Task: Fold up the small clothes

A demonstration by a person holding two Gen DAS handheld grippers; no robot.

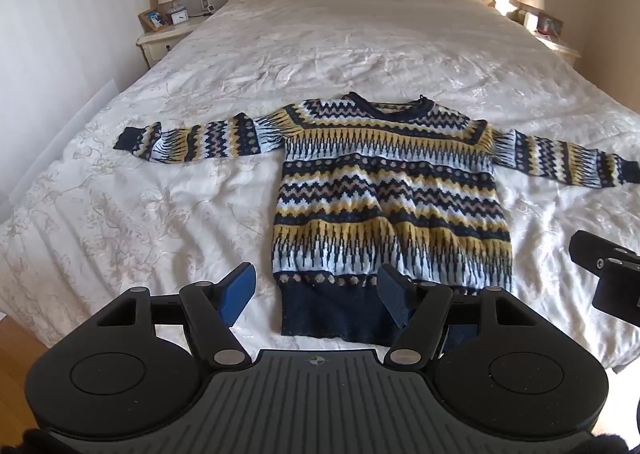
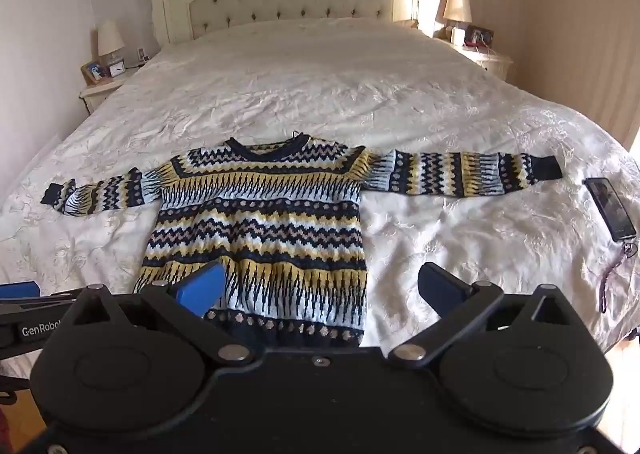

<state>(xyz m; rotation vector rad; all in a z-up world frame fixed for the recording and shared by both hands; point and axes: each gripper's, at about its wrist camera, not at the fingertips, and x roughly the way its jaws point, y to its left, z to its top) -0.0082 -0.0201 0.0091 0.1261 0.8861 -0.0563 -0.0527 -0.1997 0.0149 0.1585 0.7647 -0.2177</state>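
Sweater (image 1: pixel 392 190) is lying flat on the bed (image 1: pixel 320 54), sleeves spread. Both the left gripper (image 1: pixel 318 294) and right gripper (image 2: pixel 320 288) are hovering with fingers wide apart, holding nothing. A shallow pinch risks dragging the loose knit askew.

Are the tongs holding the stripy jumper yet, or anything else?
No, nothing is held. The left tongs and right tongs are both open above the bottom edge of the jumper, which lies flat on the bed.

navy, yellow and pale-blue zigzag sweater (image 1: pixel 392 190) (navy hem) on a white floral-embossed bedspread (image 1: pixel 160 214).
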